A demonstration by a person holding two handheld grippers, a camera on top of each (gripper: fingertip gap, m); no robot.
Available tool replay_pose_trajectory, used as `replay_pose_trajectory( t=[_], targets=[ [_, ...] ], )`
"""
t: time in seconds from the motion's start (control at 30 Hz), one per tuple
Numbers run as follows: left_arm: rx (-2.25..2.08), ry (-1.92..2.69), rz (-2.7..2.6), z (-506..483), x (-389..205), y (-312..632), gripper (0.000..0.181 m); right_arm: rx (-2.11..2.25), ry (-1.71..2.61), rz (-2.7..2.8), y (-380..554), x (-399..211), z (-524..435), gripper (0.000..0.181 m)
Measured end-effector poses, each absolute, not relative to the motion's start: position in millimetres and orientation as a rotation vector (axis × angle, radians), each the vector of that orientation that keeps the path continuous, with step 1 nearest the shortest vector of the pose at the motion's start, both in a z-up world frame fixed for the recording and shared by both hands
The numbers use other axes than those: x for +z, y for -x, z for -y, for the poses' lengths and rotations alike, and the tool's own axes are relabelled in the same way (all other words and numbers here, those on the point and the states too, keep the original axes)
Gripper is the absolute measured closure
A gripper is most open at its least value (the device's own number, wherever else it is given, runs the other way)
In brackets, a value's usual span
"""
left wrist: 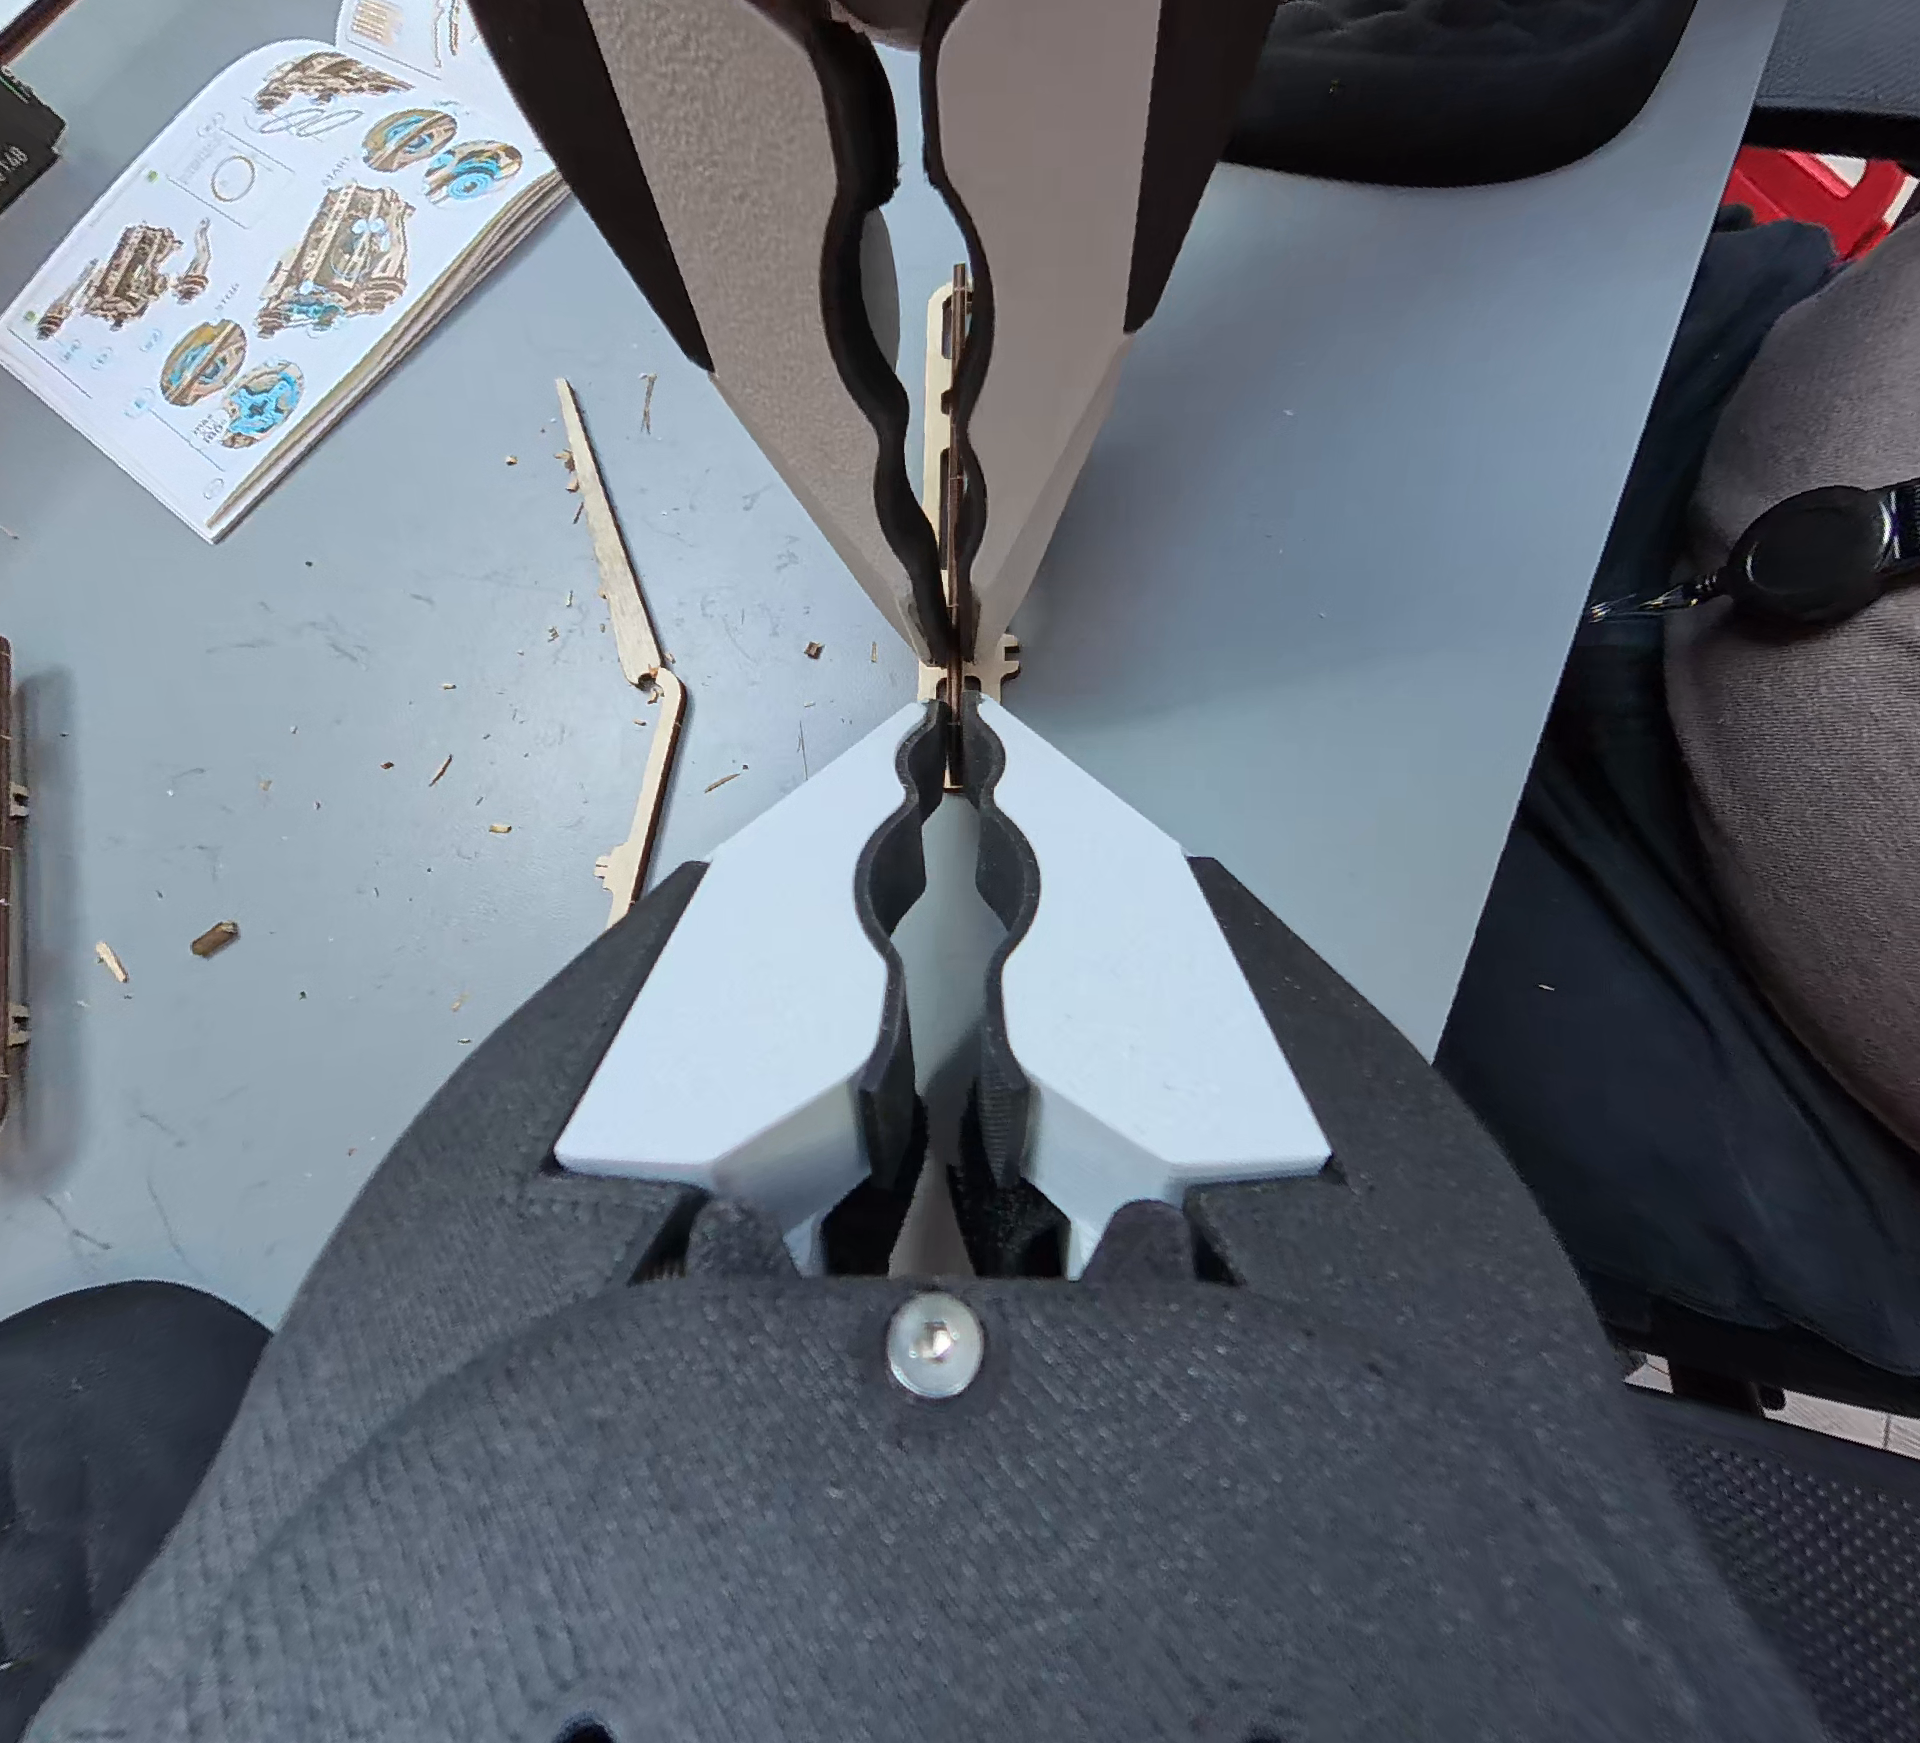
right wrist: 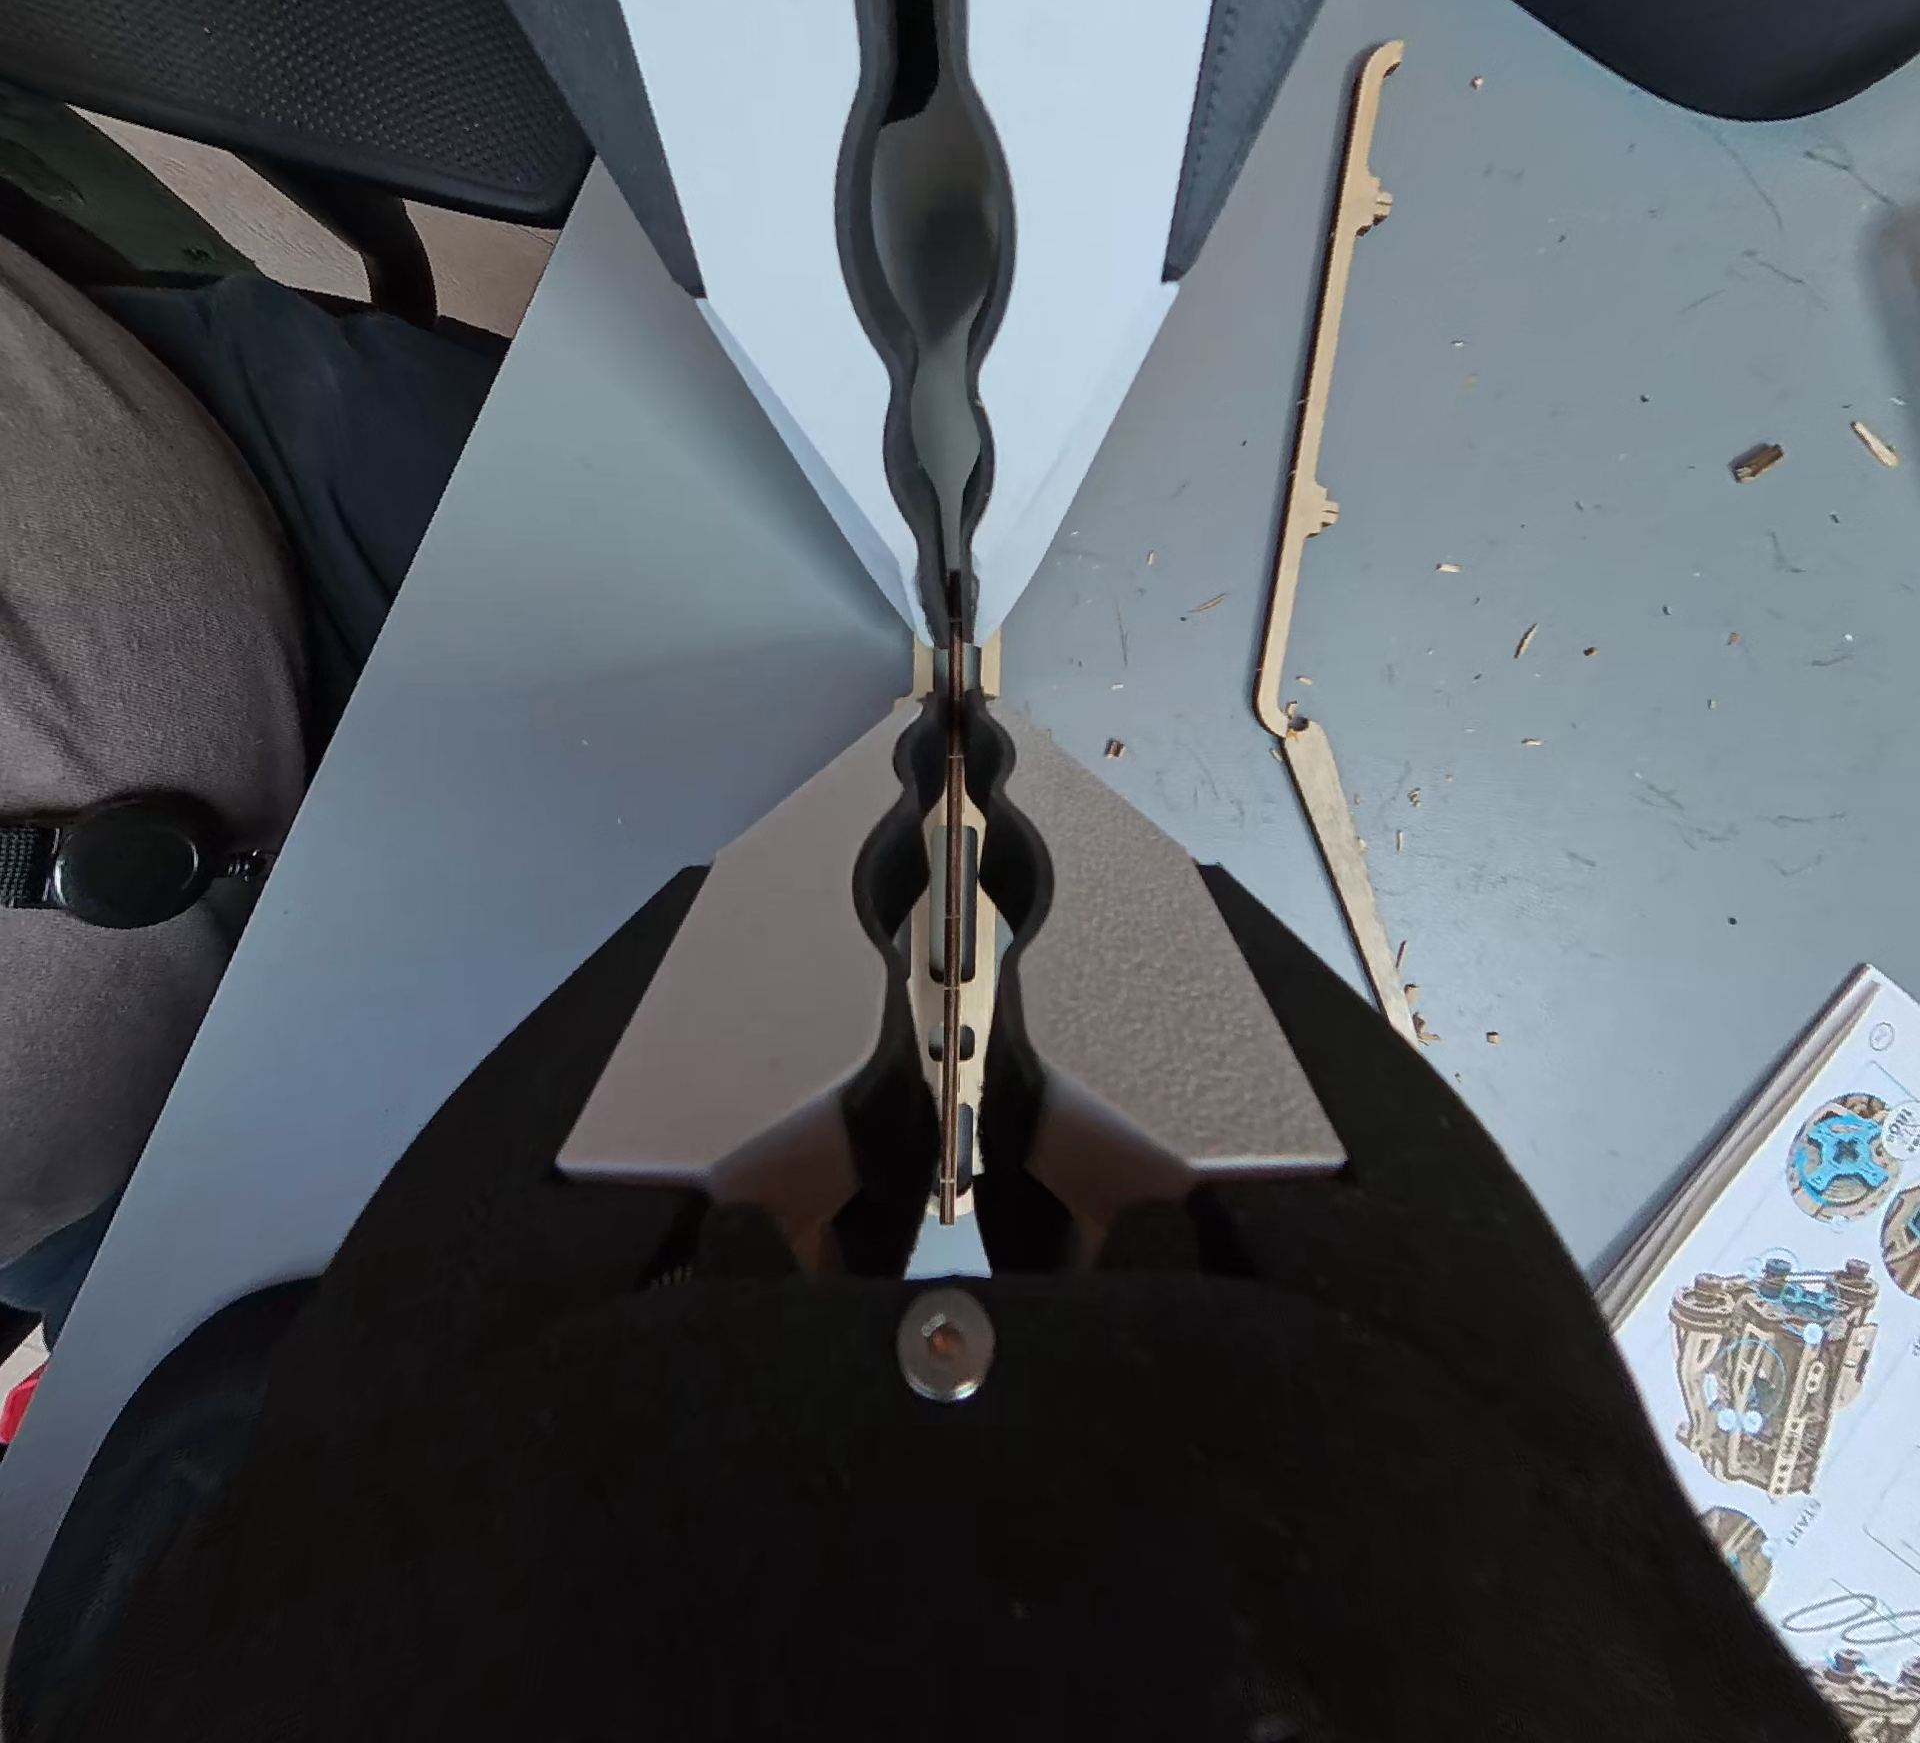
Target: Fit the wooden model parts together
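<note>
A: How are the two tools set?

B: The left gripper [left wrist: 951, 727], with pale blue fingers, is closed on one end of the thin wooden part [left wrist: 954, 488], which is seen edge-on. The right gripper [right wrist: 954, 706], with grey fingers, is clamped along the same part [right wrist: 951, 966]. The two sets of fingertips are met nose to nose, almost touching.

A: And where is the part held?

B: It is held above the grey table [left wrist: 1299, 550], near the table's edge, with a small notched piece [left wrist: 997, 659] seen crosswise at the point where the tips meet.

A: What is laid around the wooden part?

B: A long wooden offcut strip [left wrist: 634, 654] is laid flat on the table beside it, well apart. Wood crumbs [left wrist: 213, 940] are scattered past the strip. Beyond those, an open instruction booklet [left wrist: 281, 259] is spread. A black chair cushion [left wrist: 1475, 0] is seen past the table's edge, and a person's grey garment [left wrist: 1808, 654] is seen on that same side.
</note>
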State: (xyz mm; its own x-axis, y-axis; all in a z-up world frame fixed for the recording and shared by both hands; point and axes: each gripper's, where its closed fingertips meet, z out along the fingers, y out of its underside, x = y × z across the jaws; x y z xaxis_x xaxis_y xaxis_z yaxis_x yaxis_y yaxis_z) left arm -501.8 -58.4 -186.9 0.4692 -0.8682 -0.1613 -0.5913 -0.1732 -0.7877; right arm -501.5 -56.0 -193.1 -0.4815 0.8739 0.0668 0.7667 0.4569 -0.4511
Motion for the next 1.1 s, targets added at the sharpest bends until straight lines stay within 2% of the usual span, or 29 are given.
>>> replay_pose_trajectory(
  t=[0.33, 0.4, 0.57, 0.73, 0.87, 1.1],
  targets=[
    [-0.447, 1.892, -1.2, 58, -185, 501, 0.18, 0.618, 1.396, 2.358, 503, -191, 56, 0.179],
    [-0.436, 1.889, -1.199, 58, -185, 501, 0.175, 0.621, 1.387, 2.294, 501, -187, 46, 0.17],
    [-0.459, 1.884, -1.177, 59, -176, 505, 0.163, 0.74, 1.433, 2.176, 472, -167, 29, 0.175],
    [-0.423, 1.851, -1.071, 42, -147, 530, 0.167, 0.743, 1.464, 2.135, 451, -167, 12, 0.167],
    [-0.346, 1.944, -1.081, 34, -155, 551, 0.168, 0.88, 1.411, 2.149, 456, -166, 25, 0.161],
    [-0.129, 2.034, -1.105, 21, -170, 579, 0.167, 0.894, 1.37, 2.212, 465, -173, 28, 0.161]
  ],
)
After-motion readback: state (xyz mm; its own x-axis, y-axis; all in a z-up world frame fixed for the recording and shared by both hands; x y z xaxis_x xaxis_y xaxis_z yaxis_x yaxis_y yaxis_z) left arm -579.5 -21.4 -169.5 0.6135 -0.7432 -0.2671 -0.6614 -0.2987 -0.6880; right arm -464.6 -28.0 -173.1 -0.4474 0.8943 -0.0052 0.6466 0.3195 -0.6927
